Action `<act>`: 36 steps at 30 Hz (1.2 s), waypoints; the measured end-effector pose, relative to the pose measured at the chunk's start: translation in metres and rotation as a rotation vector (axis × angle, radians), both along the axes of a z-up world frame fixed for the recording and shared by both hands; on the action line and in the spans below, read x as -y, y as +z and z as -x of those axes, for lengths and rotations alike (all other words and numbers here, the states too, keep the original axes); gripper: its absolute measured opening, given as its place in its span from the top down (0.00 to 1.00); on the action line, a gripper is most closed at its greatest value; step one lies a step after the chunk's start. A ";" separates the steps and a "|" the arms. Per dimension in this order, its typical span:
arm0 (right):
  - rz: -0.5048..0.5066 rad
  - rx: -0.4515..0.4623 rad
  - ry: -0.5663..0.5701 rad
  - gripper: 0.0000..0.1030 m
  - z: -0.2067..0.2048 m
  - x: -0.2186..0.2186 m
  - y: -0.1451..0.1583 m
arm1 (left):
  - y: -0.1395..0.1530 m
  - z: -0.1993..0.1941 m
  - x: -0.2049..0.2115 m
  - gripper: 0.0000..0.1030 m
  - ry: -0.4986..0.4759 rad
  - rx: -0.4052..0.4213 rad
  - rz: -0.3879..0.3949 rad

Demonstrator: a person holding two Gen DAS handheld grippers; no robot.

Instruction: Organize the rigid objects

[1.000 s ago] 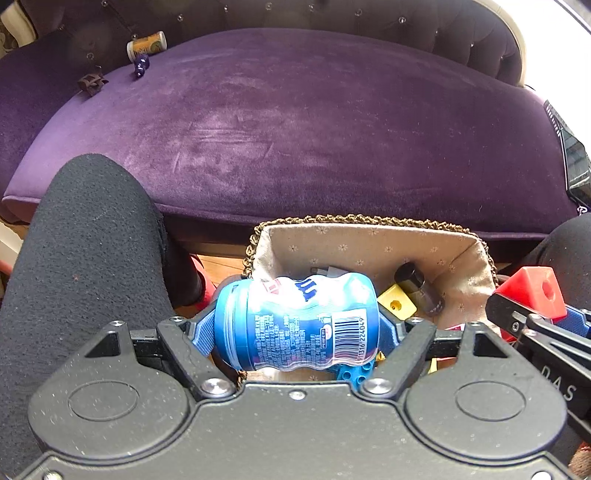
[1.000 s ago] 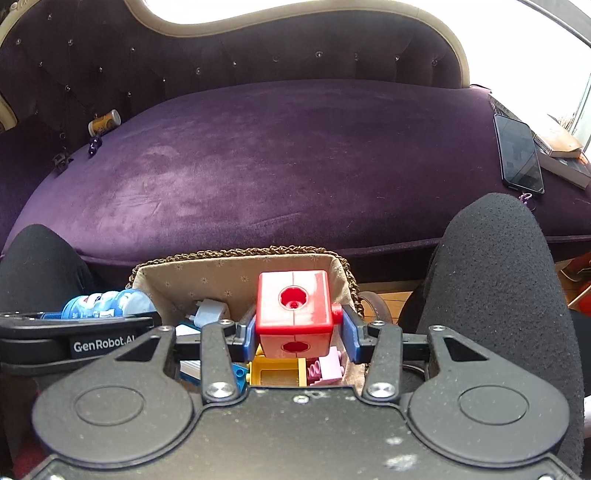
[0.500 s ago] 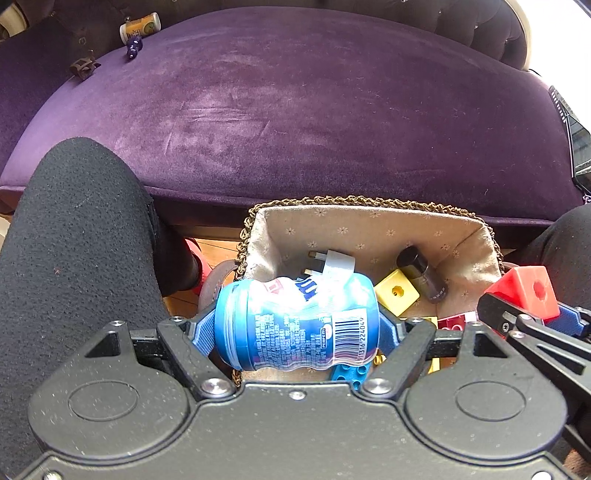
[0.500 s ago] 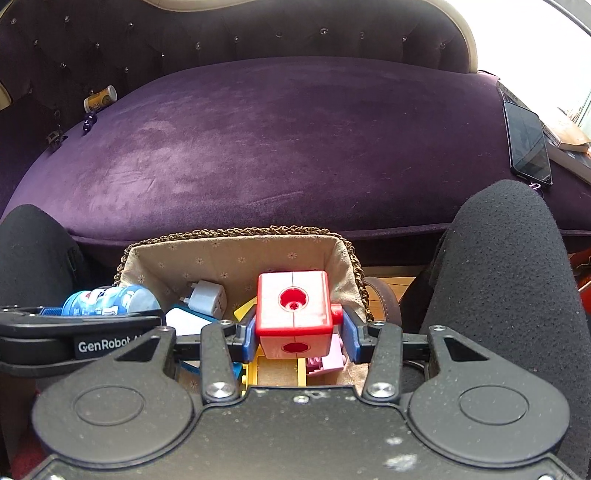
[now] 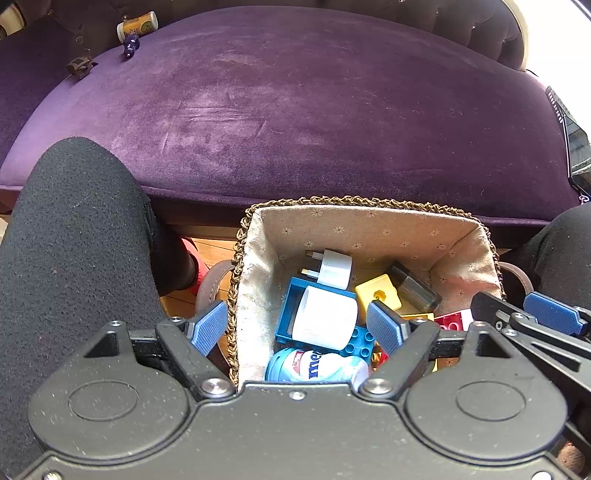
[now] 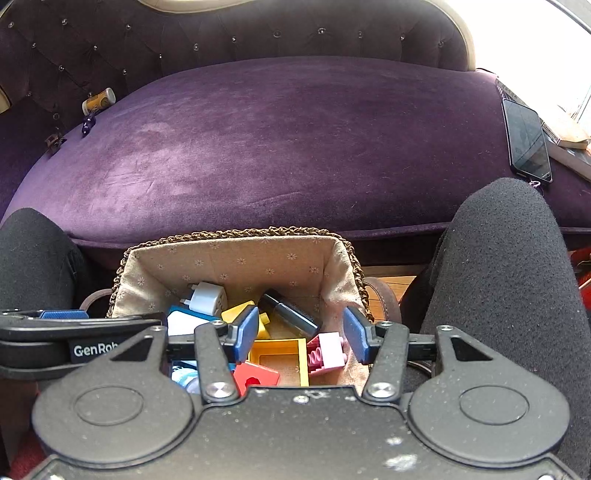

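Observation:
A fabric-lined woven basket (image 5: 258,266) (image 6: 236,258) sits on the floor between the person's knees. My left gripper (image 5: 297,326) is open and empty above its left side. The blue bottle (image 5: 317,365) lies in the basket below it, beside a white plug (image 5: 332,264), a white cup (image 5: 325,317) and a yellow block (image 5: 378,293). My right gripper (image 6: 301,334) is open and empty above the basket's right side. The red cube (image 6: 256,376) lies in the basket near a pink brick (image 6: 327,354) and a yellow frame (image 6: 280,356).
The purple sofa cushion (image 5: 295,110) lies beyond the basket. A small bottle (image 5: 136,26) and small dark bits rest at its far left. A phone (image 6: 526,140) lies at its right end. The person's black-clad knees (image 5: 74,258) (image 6: 509,295) flank the basket.
Both grippers opened. The blue bottle dropped from the left gripper into the basket, and the red cube dropped from the right gripper into the basket.

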State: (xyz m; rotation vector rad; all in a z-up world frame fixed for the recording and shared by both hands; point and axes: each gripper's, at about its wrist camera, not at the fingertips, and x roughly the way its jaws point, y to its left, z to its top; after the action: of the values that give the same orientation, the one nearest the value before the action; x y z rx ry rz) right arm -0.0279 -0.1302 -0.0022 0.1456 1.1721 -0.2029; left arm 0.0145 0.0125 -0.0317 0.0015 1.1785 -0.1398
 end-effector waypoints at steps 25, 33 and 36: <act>0.034 -0.027 -0.036 0.34 -0.002 -0.001 -0.003 | -0.001 0.000 -0.002 0.23 0.009 -0.001 -0.010; 0.034 -0.027 -0.036 0.33 -0.002 -0.001 -0.003 | 0.000 -0.001 -0.002 0.23 0.012 -0.002 -0.011; 0.035 -0.027 -0.036 0.33 -0.002 -0.001 -0.003 | 0.000 -0.001 -0.002 0.23 0.013 -0.002 -0.011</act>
State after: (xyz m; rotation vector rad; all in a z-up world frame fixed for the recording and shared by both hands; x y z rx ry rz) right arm -0.0254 -0.1290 -0.0054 0.1340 1.1930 -0.2579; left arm 0.0157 0.0146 -0.0322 0.0036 1.1814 -0.1223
